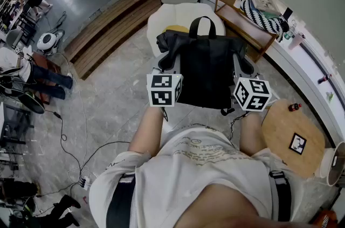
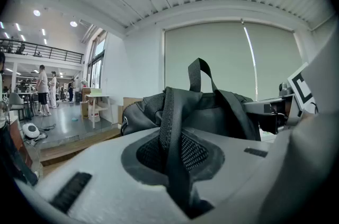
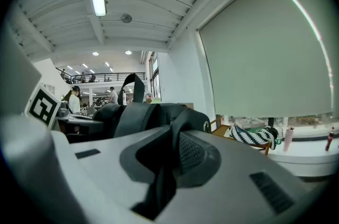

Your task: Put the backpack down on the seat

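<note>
the backpack (image 1: 205, 73) hangs mid-frame in the head view, its top overlapping the white seat (image 1: 161, 25) at upper middle, seemingly not yet resting on it. the left gripper (image 2: 177, 175) is clamped narrow on a strap (image 2: 168, 122), and the right gripper (image 3: 164, 175) pinches the other strap (image 3: 185, 122). best keep both level, lower until the base settles, then let go. only the head view shows the seat; only the gripper views show the pinches.

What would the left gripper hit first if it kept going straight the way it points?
Most likely the black backpack itself, bulging right ahead: the left gripper is shut on its shoulder strap.
</note>
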`<control>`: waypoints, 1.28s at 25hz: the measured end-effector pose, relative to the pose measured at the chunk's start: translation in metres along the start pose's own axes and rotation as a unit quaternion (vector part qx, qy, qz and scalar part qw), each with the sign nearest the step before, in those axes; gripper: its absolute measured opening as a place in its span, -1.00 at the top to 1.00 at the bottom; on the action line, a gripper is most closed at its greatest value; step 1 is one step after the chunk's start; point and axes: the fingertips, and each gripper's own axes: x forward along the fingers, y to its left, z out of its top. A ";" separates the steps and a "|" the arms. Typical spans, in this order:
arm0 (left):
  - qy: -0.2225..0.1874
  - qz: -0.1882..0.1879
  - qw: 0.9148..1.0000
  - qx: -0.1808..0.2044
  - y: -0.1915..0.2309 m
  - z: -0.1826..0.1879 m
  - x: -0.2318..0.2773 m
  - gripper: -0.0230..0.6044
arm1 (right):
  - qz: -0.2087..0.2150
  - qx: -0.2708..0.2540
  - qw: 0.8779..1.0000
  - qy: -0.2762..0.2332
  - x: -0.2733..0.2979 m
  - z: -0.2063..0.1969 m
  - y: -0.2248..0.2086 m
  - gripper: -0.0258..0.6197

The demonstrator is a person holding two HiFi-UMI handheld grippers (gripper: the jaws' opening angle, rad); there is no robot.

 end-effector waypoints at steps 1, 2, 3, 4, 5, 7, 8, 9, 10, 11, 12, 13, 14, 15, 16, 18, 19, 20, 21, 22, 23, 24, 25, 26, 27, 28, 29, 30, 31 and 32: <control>-0.001 0.001 1.000 -0.003 0.001 0.000 0.000 0.73 | 0.001 -0.002 1.000 -0.002 0.001 0.000 0.001 0.79; -0.002 0.002 1.000 -0.007 0.002 -0.001 0.000 0.73 | 0.003 -0.005 1.000 -0.003 0.001 0.001 0.002 0.79; -0.006 0.003 1.000 -0.013 0.004 -0.001 -0.001 0.73 | 0.007 -0.007 1.000 -0.005 0.001 0.001 0.004 0.79; -0.011 0.005 1.000 -0.020 0.006 -0.002 -0.003 0.73 | 0.011 -0.010 1.000 -0.008 0.001 0.001 0.007 0.79; -0.017 0.007 0.999 -0.027 0.008 -0.002 -0.007 0.73 | 0.015 -0.013 1.000 -0.011 0.000 0.002 0.011 0.79; -0.029 0.010 0.999 -0.039 0.013 0.000 -0.012 0.73 | 0.019 -0.017 1.000 -0.017 -0.002 0.005 0.018 0.79; -0.033 0.012 0.999 -0.042 0.015 0.001 -0.014 0.73 | 0.020 -0.018 0.999 -0.020 -0.002 0.007 0.021 0.79; -0.036 0.014 0.998 -0.044 0.017 0.002 -0.015 0.73 | 0.021 -0.018 0.999 -0.021 -0.002 0.008 0.024 0.79; -0.038 0.015 0.998 -0.044 0.019 0.002 -0.017 0.73 | 0.023 -0.017 0.999 -0.022 -0.003 0.008 0.027 0.79; -0.040 0.016 0.998 -0.045 0.022 0.002 -0.020 0.72 | 0.025 -0.017 0.999 -0.022 -0.003 0.008 0.031 0.79; -0.043 0.016 0.998 -0.046 0.024 0.002 -0.022 0.73 | 0.027 -0.016 0.999 -0.021 -0.003 0.007 0.034 0.79; -0.045 0.016 0.998 -0.050 0.027 0.002 -0.024 0.72 | 0.029 -0.016 0.999 -0.021 -0.003 0.007 0.037 0.79; -0.048 0.015 0.997 -0.055 0.029 0.002 -0.026 0.72 | 0.030 -0.016 0.999 -0.021 -0.003 0.007 0.040 0.79; -0.050 0.015 0.997 -0.060 0.032 0.003 -0.028 0.72 | 0.030 -0.016 0.999 -0.022 -0.003 0.007 0.044 0.79; -0.052 0.015 0.996 -0.065 0.034 0.003 -0.030 0.72 | 0.032 -0.017 0.999 -0.022 -0.004 0.007 0.047 0.79; -0.056 0.015 0.996 -0.074 0.041 0.002 -0.034 0.72 | 0.035 -0.020 0.999 -0.022 -0.005 0.007 0.056 0.79; -0.057 0.016 0.995 -0.077 0.045 0.001 -0.037 0.72 | 0.037 -0.021 0.999 -0.024 -0.005 0.007 0.061 0.79; -0.057 0.016 0.995 -0.080 0.049 -0.001 -0.039 0.72 | 0.040 -0.021 0.999 -0.026 -0.004 0.008 0.067 0.79; -0.056 0.015 0.995 -0.082 0.053 -0.002 -0.041 0.72 | 0.044 -0.021 0.998 -0.028 -0.004 0.008 0.072 0.79; -0.054 0.013 0.995 -0.084 0.057 -0.004 -0.043 0.72 | 0.049 -0.019 0.998 -0.030 -0.003 0.008 0.077 0.79; -0.054 0.011 0.995 -0.086 0.062 -0.005 -0.046 0.72 | 0.053 -0.018 0.998 -0.032 -0.003 0.008 0.083 0.79; -0.056 0.009 0.994 -0.088 0.066 -0.007 -0.048 0.72 | 0.057 -0.018 0.998 -0.034 -0.003 0.008 0.088 0.79; -0.057 0.009 0.994 -0.090 0.070 -0.008 -0.050 0.72 | 0.058 -0.021 0.997 -0.036 -0.003 0.008 0.093 0.79; -0.058 0.008 0.994 -0.091 0.073 -0.009 -0.051 0.72 | 0.058 -0.024 0.997 -0.038 -0.003 0.007 0.097 0.79; -0.058 0.007 0.994 -0.091 0.075 -0.010 -0.052 0.72 | 0.057 -0.029 0.997 -0.038 -0.002 0.005 0.099 0.79; -0.056 0.005 0.994 -0.090 0.077 -0.012 -0.052 0.72 | 0.056 -0.034 0.997 -0.038 -0.001 0.003 0.100 0.79; -0.054 0.001 0.995 -0.088 0.077 -0.013 -0.052 0.72 | 0.054 -0.037 0.997 -0.037 0.000 0.001 0.100 0.79; -0.051 -0.004 0.995 -0.086 0.076 -0.013 -0.051 0.72 | 0.052 -0.037 0.997 -0.036 0.000 0.001 0.099 0.79; -0.048 -0.009 0.995 -0.084 0.076 -0.013 -0.051 0.72 | 0.048 -0.035 0.998 -0.037 0.001 0.002 0.098 0.79; -0.046 -0.013 0.996 -0.081 0.075 -0.012 -0.049 0.72 | 0.045 -0.032 0.998 -0.037 0.001 0.003 0.097 0.79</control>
